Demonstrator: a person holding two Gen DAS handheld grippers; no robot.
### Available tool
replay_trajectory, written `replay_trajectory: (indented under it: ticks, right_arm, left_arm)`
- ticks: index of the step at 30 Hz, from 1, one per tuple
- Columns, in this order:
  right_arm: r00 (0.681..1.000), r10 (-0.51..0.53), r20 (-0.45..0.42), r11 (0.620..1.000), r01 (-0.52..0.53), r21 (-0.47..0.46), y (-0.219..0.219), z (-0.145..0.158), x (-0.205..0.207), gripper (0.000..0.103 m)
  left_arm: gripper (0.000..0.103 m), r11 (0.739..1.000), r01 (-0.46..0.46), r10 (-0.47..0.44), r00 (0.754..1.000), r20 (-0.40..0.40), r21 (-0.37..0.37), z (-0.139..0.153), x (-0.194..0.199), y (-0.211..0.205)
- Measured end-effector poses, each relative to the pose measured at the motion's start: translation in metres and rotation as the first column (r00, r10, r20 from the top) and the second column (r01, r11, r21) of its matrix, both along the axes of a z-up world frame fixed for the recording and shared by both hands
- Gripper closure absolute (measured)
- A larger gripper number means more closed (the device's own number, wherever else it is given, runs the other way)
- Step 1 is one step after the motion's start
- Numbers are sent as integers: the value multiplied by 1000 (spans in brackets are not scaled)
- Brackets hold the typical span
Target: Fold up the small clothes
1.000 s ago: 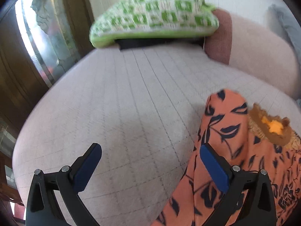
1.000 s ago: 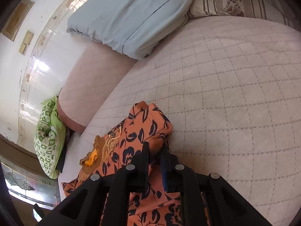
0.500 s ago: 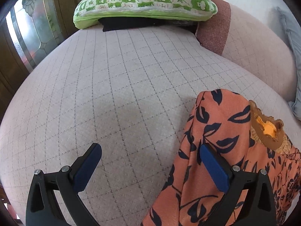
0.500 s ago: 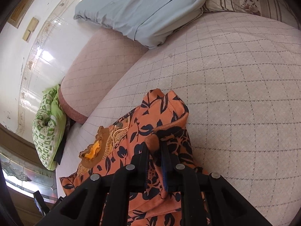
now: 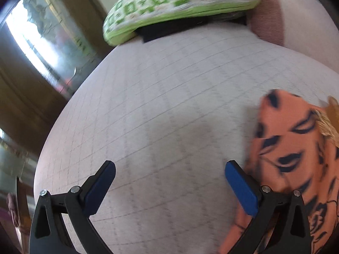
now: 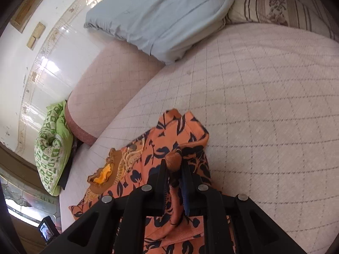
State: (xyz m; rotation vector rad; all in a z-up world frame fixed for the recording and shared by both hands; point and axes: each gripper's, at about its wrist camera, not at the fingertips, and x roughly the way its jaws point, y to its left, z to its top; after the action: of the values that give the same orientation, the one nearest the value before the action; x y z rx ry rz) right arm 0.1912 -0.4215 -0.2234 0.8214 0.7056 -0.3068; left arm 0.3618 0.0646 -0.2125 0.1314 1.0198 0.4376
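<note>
An orange garment (image 6: 169, 139) printed with dark leaves and trimmed with a brown and yellow neckline lies on the pale quilted bed (image 6: 264, 110). My right gripper (image 6: 174, 165) is shut on a bunched fold of this cloth, which rises between the jaws. In the left wrist view the same garment (image 5: 296, 148) sits at the right edge. My left gripper (image 5: 169, 169) stands open over bare quilt, and its right finger (image 5: 241, 188) is next to the cloth's edge with nothing between the pads.
A green and white patterned cushion (image 5: 180, 2) lies at the bed's far end over something dark. A light blue pillow (image 6: 161, 14) and a striped floral pillow (image 6: 271, 8) rest by the padded headboard (image 6: 110, 84). A glazed wooden door (image 5: 48, 48) stands left.
The left gripper has shifted left, so the garment now sits beyond its right finger rather than behind it. The right gripper keeps its hold; the pinched fold has bunched a little closer.
</note>
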Motion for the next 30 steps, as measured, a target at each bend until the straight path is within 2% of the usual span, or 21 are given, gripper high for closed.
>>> replay_trajectory:
  ticks: [2,4,7,9,10,13,14,16,17,18,19,22,24,25,27,29,30]
  right_arm:
    - [1000,-14,27,1000,15,-21,-2,7,-4,89]
    - [998,-32,58,999,34,-21,-4,12,-9,89]
    - [990,-86,110,995,91,-37,-8,21,-19,89]
    - [982,-105,159,993,113,-40,-12,28,-25,89]
    - [978,-108,178,992,116,-38,-13,31,-26,89]
    - [975,-57,214,998,60,-8,-12,31,-22,89]
    - [978,-18,210,1000,16,11,-10,28,-16,89]
    - [983,81,166,994,-92,61,-1,16,3,89]
    - [984,114,137,988,-126,85,4,9,10,89]
    - [984,135,116,983,-148,107,7,2,16,89]
    - [983,162,89,975,-174,140,10,-7,22,89]
    - [978,210,13,920,-202,336,13,-46,38,89]
    - [955,296,-12,846,-256,468,27,-75,50,89]
    - [941,337,-17,826,-287,484,36,-80,54,89]
    - [927,373,-28,847,-328,420,48,-73,57,91]
    - [919,391,-39,851,-345,396,50,-65,57,91]
    - [927,373,-24,855,-334,396,44,-61,55,90]
  left_arm:
    - [0,998,-32,32,999,-4,-51,5,-1,9]
    - [0,990,-30,35,999,36,-137,19,-7,12]
    - [0,973,84,-44,982,183,-213,50,-22,-7]
    - [0,961,192,-137,956,258,-201,62,-28,-29]
    - [0,951,243,-188,946,265,-192,61,-29,-41]
    - [0,932,289,-251,950,183,-218,33,-19,-58]
    - [0,932,283,-256,956,141,-226,22,-15,-59]
    - [0,949,238,-240,971,17,-209,-3,-6,-58]
    - [0,945,227,-233,972,5,-237,-9,-4,-52]
    - [0,932,211,-213,977,28,-296,-11,-4,-40]
    - [0,932,193,-194,981,28,-306,-12,-3,-34]
    - [0,959,185,-180,983,41,-214,-11,-4,-31]
    - [0,968,195,-191,981,44,-157,-11,-2,-33]
    - [0,972,198,-194,980,45,-129,-12,-2,-36]
    - [0,974,213,-210,977,50,-74,-11,-4,-43]
    - [0,975,209,-205,977,51,-75,-12,-5,-42]
    - [0,975,206,-202,978,50,-82,-13,-1,-40]
